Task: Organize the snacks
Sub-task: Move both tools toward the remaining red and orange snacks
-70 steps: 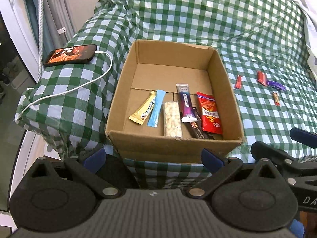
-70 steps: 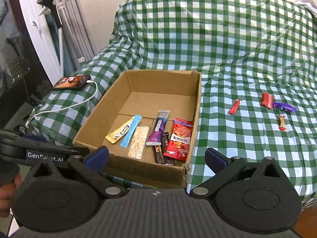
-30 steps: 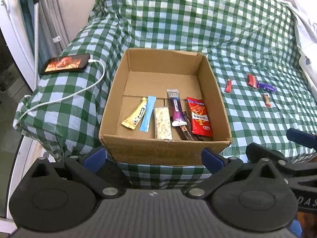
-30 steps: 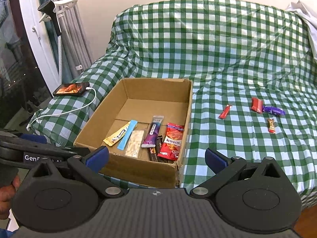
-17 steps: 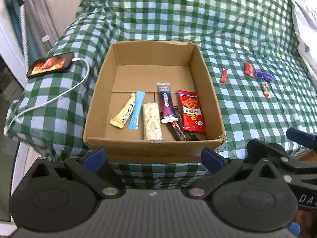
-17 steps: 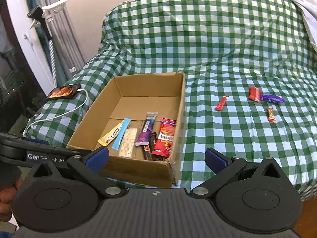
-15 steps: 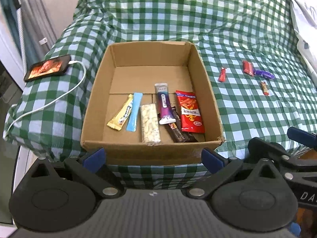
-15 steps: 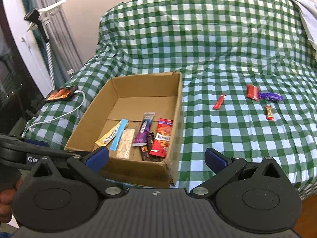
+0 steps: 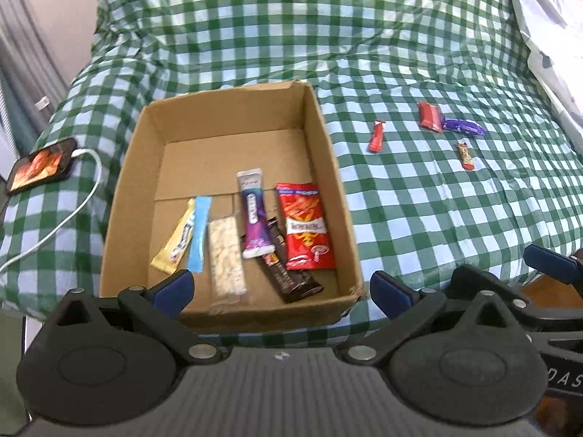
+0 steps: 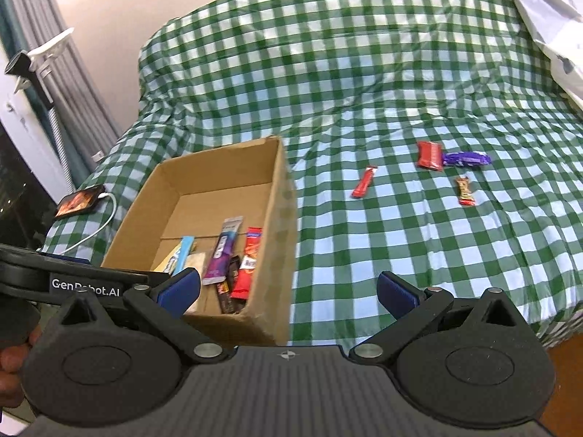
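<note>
An open cardboard box (image 9: 335,167) (image 10: 280,200) sits on a green checked bedspread and holds several snack packs, among them a red packet (image 9: 306,225), a purple bar (image 9: 253,218) and a blue stick (image 9: 199,233). To its right on the spread lie a slim red stick (image 9: 376,136) (image 10: 364,181), a red packet (image 9: 430,116) (image 10: 430,155), a purple wrapped bar (image 9: 463,126) (image 10: 466,159) and a small brown-and-red candy (image 9: 466,156) (image 10: 464,191). My left gripper (image 9: 280,287) is open and empty before the box's near wall. My right gripper (image 10: 288,287) is open and empty beside the box's right corner.
A phone (image 9: 40,165) (image 10: 80,200) on a white charging cable lies at the bed's left edge. A white bag (image 9: 546,18) (image 10: 546,18) lies at the far right. A curtain and a white stand (image 10: 43,58) are at the left.
Both grippers have moved to the right and closer to the bed; the box has shifted left in both views and the loose snacks appear nearer. Both grippers stay open and empty.
</note>
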`<action>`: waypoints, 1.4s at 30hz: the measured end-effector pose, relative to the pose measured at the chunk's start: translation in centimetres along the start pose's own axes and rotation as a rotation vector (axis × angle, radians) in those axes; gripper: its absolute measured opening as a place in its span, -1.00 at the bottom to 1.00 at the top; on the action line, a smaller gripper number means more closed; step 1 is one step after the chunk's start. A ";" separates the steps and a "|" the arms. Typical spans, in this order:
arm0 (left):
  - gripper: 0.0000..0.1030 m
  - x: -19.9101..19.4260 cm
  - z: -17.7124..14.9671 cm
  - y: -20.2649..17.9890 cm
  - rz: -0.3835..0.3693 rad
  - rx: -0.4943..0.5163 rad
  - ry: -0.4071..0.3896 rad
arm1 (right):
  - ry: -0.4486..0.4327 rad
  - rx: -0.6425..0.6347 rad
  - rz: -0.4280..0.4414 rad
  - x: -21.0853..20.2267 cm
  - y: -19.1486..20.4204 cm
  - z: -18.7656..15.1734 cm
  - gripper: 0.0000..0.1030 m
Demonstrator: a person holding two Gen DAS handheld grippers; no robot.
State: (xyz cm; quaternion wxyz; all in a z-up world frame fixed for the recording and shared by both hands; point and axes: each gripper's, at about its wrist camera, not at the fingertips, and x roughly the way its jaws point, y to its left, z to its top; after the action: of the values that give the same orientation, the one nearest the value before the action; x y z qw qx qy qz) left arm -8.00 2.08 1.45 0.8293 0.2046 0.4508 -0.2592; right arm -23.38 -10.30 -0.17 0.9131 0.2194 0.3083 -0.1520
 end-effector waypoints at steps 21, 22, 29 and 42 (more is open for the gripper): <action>0.99 12.7 12.1 -11.0 -0.043 0.150 0.075 | -0.017 0.164 -0.258 8.1 -16.5 5.4 0.99; 0.99 13.6 12.6 -11.6 -0.048 0.149 0.084 | -0.014 0.171 -0.266 8.7 -17.3 5.6 0.99; 0.99 19.7 15.7 -14.6 -0.073 0.144 0.111 | -0.018 0.170 -0.295 13.0 -21.3 7.3 0.98; 0.99 34.2 20.9 -18.3 -0.018 0.162 0.163 | -0.012 0.125 -0.320 23.8 -25.9 9.4 0.98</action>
State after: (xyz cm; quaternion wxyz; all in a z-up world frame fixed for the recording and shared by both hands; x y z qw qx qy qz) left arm 9.88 -32.59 -19.01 0.7683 0.2873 0.4962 -0.2846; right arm -11.20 -40.51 -16.42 0.8636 0.2230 0.3239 -0.3154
